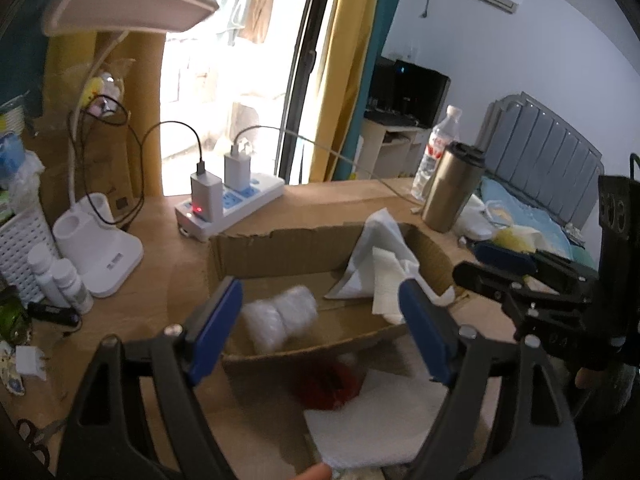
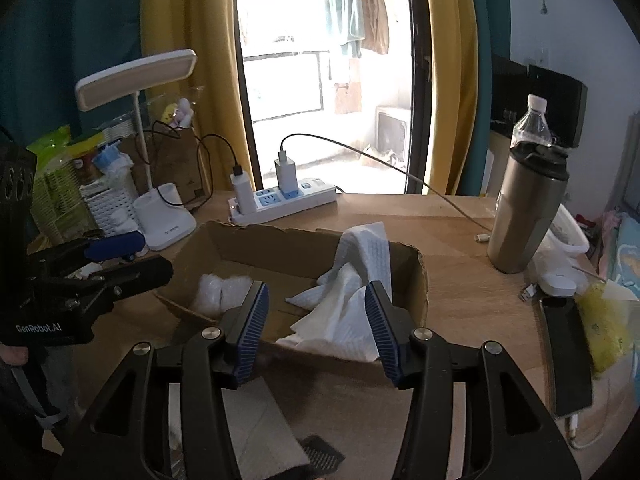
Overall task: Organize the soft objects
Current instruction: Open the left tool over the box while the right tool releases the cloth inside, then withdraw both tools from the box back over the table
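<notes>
tissues (image 2: 340,312) in box (image 2: 416,280), tumbler (image 2: 524,216) right

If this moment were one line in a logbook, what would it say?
left gripper: open, empty | right gripper: open, empty | cardboard box: holds white cloths, plastic bundle | red item: outside box

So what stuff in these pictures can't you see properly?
- Red fuzzy thing in front of the brown cardboard box: left wrist view, blurred and partly behind the box's front wall, so I can't say what it is.
- White bubbly plastic bundle in the box: left view, motion-blurred.
- Flat white sheet on the wooden desk: right wrist view, covered by the right tongs and cut by the bottom edge.
</notes>
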